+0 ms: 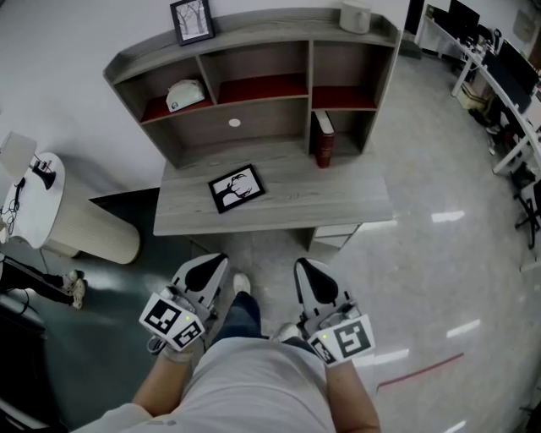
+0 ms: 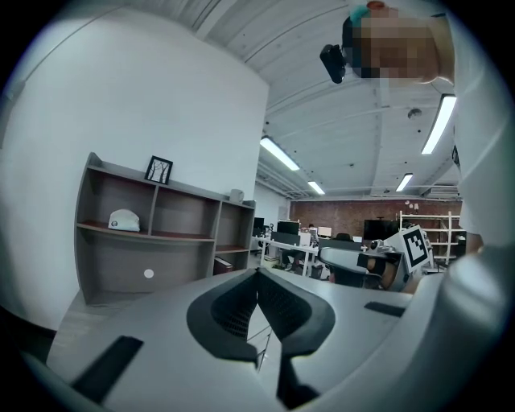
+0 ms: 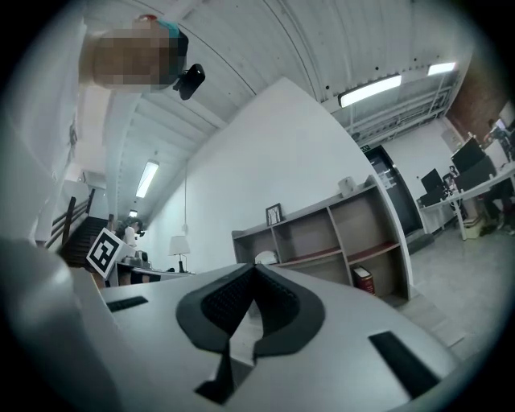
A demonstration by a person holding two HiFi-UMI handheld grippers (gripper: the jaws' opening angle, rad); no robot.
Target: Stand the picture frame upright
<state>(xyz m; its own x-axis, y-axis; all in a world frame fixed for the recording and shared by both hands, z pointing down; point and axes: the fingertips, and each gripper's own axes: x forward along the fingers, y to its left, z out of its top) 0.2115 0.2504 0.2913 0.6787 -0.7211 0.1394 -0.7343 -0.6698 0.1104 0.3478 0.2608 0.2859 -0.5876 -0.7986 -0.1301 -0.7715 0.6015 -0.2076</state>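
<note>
The picture frame [image 1: 237, 188] lies flat on the grey worktop [image 1: 338, 203], in front of the shelf [image 1: 254, 51]. The left hand-held gripper [image 1: 205, 269] is clenched tight with nothing in it. The right hand-held gripper [image 1: 309, 272] is clenched and empty too. Both are close to the person [image 1: 254, 380], apart from the picture frame. Another small frame [image 1: 193, 20] stands on top of the shelf.

The room is lit brightly and evenly by ceiling strip lights [image 2: 440, 122], whose glare is thrown in streaks on the glossy floor [image 1: 439, 254], while both gripper views are bent and darkened at their rounded edges.
</note>
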